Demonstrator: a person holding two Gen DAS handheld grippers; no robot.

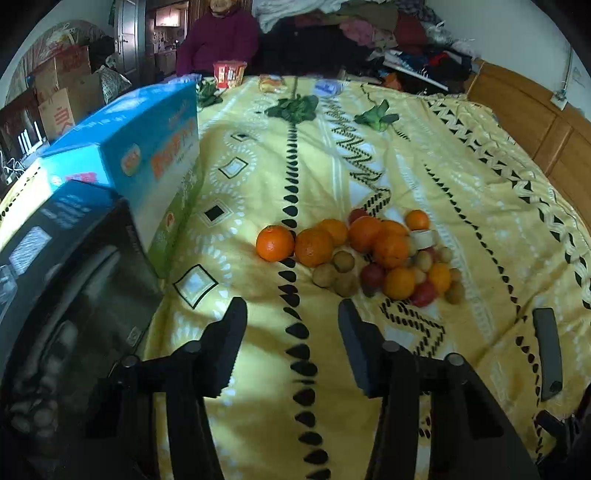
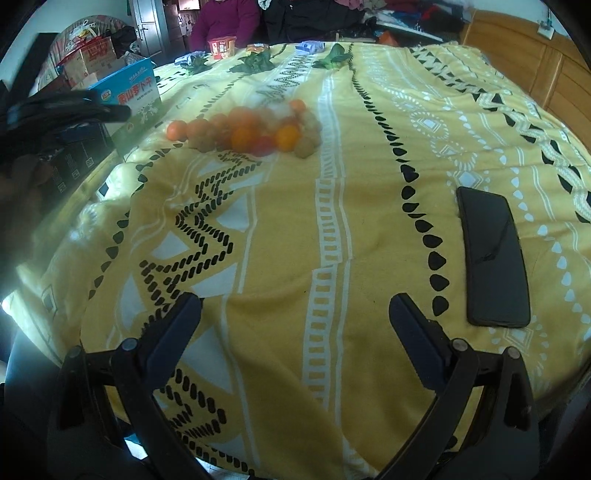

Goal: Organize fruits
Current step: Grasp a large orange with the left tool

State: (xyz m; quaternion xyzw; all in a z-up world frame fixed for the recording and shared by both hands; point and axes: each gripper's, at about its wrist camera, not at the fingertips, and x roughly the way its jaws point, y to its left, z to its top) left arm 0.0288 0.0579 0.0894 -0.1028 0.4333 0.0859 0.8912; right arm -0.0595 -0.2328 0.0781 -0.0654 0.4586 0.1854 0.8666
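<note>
Yellow patterned bedspread point(image 1: 424, 177) covering bed, black and white motifs. Fruit pile point(image 1: 369, 254) mid-bed: oranges, small red fruits, brownish round fruits, a pale banana piece point(image 1: 424, 238) on top of the right part. One orange point(image 1: 275, 243) at the pile's left end, touching the next orange point(image 1: 314, 246). Same pile blurred in right wrist view point(image 2: 251, 131), far up the bed.

Left gripper point(image 1: 291, 325) low over the spread, near side of the pile, pointing at it; fingers part-way closed with a gap left, nothing between them, only fabric. No contact with fruit.

Right gripper point(image 2: 295, 317) spread wide, empty, over bare spread well apart from the pile. Black phone point(image 2: 495, 258) flat on the spread just right of its right finger; also seen at right edge of left view point(image 1: 548, 350).

Blue carton point(image 1: 147, 147) on bed's left side, left of the pile, apart from it. Black box point(image 1: 70, 258) in front of the carton, open; contents dark and blurred, cannot tell what.

Leafy greens point(image 1: 293, 108) in clumps at far end of bed. Red snack container point(image 1: 229, 74) at far edge. Person in purple top point(image 1: 218, 40) seated behind it. Clothes heap point(image 1: 369, 33) at back. Wooden headboard point(image 1: 535, 110) on right.
</note>
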